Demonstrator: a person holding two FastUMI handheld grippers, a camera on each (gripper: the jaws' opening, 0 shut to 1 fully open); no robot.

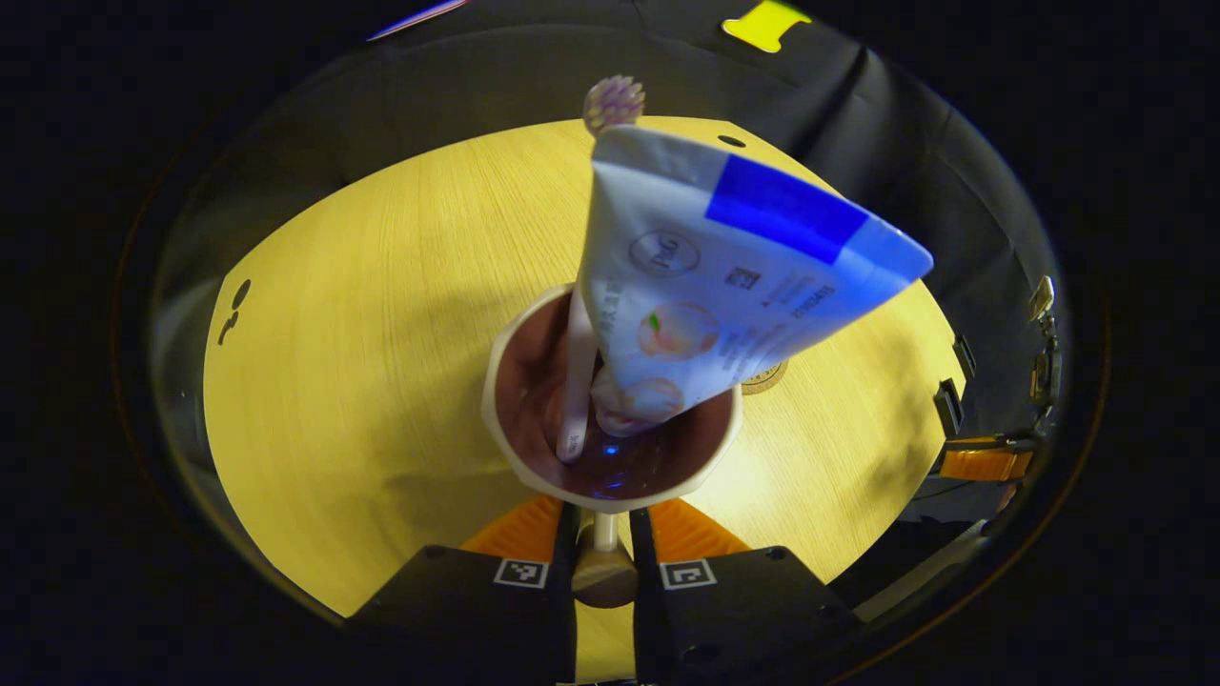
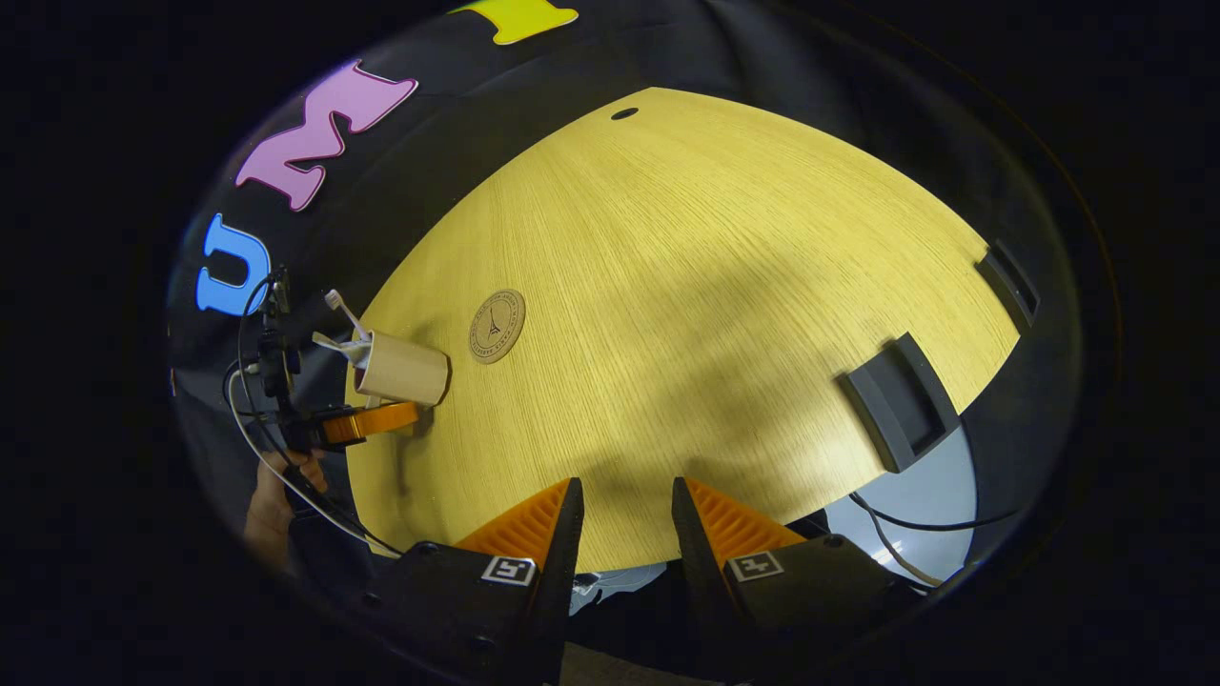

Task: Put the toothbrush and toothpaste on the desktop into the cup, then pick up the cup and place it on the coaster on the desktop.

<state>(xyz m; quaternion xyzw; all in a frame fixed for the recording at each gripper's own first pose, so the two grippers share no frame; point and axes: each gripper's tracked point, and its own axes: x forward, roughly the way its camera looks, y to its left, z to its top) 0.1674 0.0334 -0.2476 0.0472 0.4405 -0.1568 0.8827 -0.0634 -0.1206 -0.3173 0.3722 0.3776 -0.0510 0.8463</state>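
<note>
A cream cup [image 1: 610, 429] with a dark inside holds the white toothbrush [image 1: 578, 372], bristle head up, and the white-and-blue toothpaste tube [image 1: 724, 276], cap down. My left gripper [image 1: 604, 519] is shut on the cup's handle at its near side. The round wooden coaster [image 1: 765, 378] peeks out just behind the cup on the right. In the right gripper view the cup [image 2: 400, 370] is by the table's left edge, a short way from the coaster [image 2: 497, 326], with the left gripper [image 2: 367, 422] below it. My right gripper [image 2: 624, 495] is open and holds nothing, over the table's near edge.
The yellow wooden table [image 2: 705, 286] has a small hole [image 2: 624, 113] at the far side. Two dark clamps [image 2: 901, 405] sit on its right edge. A hand [image 2: 272, 500] and cables are at the left. The right gripper [image 1: 986, 462] shows far right.
</note>
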